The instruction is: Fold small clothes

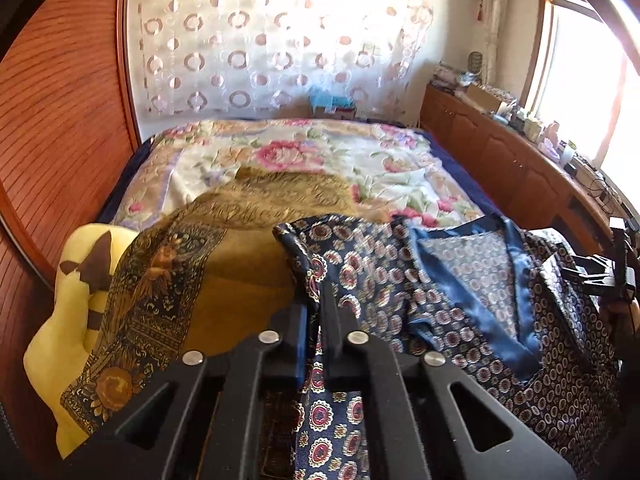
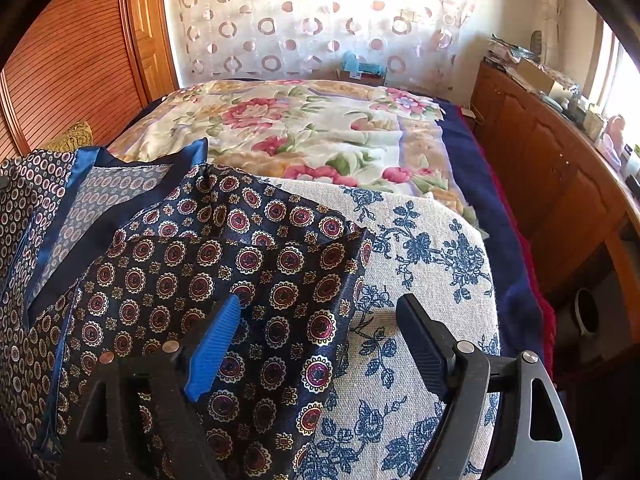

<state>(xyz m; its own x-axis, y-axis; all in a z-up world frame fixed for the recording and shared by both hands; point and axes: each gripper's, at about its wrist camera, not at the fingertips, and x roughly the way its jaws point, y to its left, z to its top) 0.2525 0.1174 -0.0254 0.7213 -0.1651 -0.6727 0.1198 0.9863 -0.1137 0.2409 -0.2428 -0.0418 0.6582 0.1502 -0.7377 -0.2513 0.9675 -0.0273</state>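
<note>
Nearest to me, the left gripper [image 1: 316, 300] has its jaws pinched tight on a fold of the navy medallion-print garment [image 1: 360, 280], the silky cloth running up between the fingers and bunching at about twelve o'clock from them. The right gripper [image 2: 320, 320] stands with its jaws spread wide, the blue pad [image 2: 216, 344] resting over the same garment's right-hand part and the black finger [image 2: 424, 340] over the blue-flowered cloth [image 2: 420, 260] beneath; nothing is caught between them.

The garment itself lies rumpled rather than folded: its satin blue collar [image 1: 516, 264] gapes open at roughly two o'clock from the left gripper, showing the pale lining, and one edge is turned over. I'd judge the fold barely begun, one hand with its hold, the other yet to take one.

At ten o'clock a gold-and-black patterned cloth [image 1: 160, 280] drapes over a yellow cushion [image 1: 68, 300], also unfolded as far as I can see. Farther off spreads the floral bedspread [image 1: 288, 152], then the circle-patterned curtain [image 1: 272, 32].
</note>
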